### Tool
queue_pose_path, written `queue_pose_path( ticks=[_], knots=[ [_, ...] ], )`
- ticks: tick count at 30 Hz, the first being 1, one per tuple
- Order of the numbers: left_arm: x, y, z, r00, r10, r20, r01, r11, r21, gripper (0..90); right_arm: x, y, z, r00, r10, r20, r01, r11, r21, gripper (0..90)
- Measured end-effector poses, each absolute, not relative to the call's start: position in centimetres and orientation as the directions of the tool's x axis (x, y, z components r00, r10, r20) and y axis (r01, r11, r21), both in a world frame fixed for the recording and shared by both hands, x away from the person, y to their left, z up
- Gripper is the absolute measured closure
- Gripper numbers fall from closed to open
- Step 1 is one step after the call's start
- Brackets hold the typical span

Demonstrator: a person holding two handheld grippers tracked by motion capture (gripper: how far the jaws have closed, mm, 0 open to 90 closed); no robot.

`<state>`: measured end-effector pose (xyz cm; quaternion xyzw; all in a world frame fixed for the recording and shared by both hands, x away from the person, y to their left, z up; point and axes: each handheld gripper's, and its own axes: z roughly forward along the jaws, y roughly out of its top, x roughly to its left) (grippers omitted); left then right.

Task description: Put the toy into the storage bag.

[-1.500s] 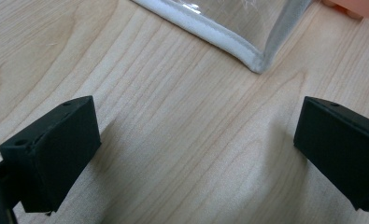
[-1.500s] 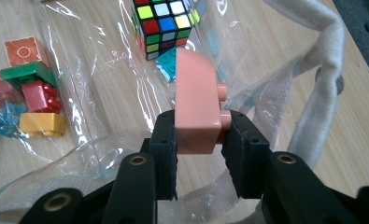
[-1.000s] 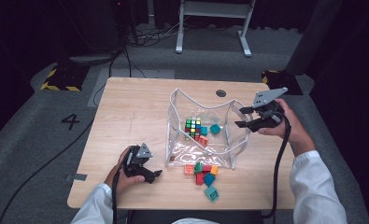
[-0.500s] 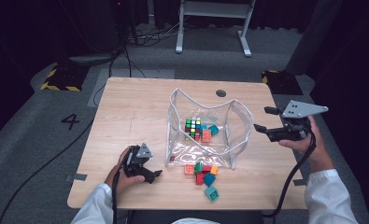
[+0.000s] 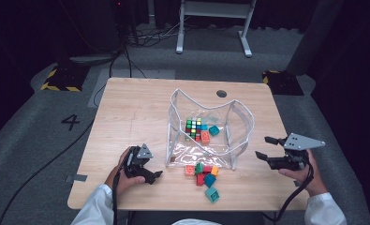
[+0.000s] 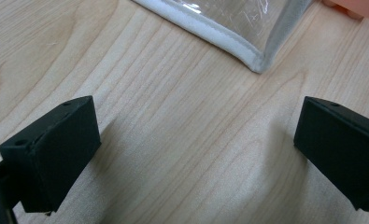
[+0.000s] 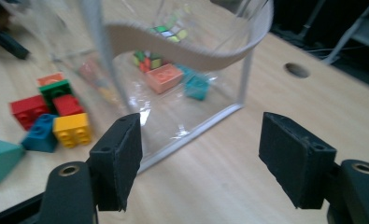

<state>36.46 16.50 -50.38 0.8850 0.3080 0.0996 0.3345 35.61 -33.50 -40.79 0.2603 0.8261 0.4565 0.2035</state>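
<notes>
A clear plastic bag with white trim stands open in the middle of the wooden table. Inside lie a Rubik's cube, an orange brick and a teal brick. Several loose coloured bricks lie in front of the bag. My left gripper rests open on bare wood just left of the bag's near corner. My right gripper is open and empty, right of the bag and apart from it. In the right gripper view the bag's side faces its jaws.
A round cable hole sits in the table behind the bag. In the right gripper view, red, yellow, blue and teal bricks lie left of the bag. My right hand hovers at the table's right edge.
My right gripper has left the bag's upper right rim and moved right and back toward the person, ending open. The left gripper has not moved.
</notes>
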Motion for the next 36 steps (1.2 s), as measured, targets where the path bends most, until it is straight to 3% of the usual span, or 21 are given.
queue_pose_path(
  ticks=[10,17,24,36],
  knots=[
    [36.4,16.5,-50.4,0.789,0.614,-0.029,0.480,-0.586,0.653,0.4,32.8,-31.5,-45.9,-0.826,0.563,-0.018,0.295,0.460,0.837,31.1],
    [36.4,16.5,-50.4,0.789,0.614,-0.031,0.481,-0.585,0.653,0.4,30.8,-28.2,-48.9,-0.885,0.466,0.012,0.294,0.538,0.790,31.1],
    [36.5,16.5,-50.3,0.789,0.614,-0.022,0.475,-0.588,0.654,0.4,29.0,-25.5,-49.1,-0.927,0.375,0.008,0.242,0.582,0.776,31.5],
    [36.5,16.5,-50.3,0.790,0.613,-0.021,0.475,-0.589,0.654,0.4,28.1,-22.2,-49.7,-0.952,0.307,-0.005,0.199,0.628,0.752,33.1]
  ],
)
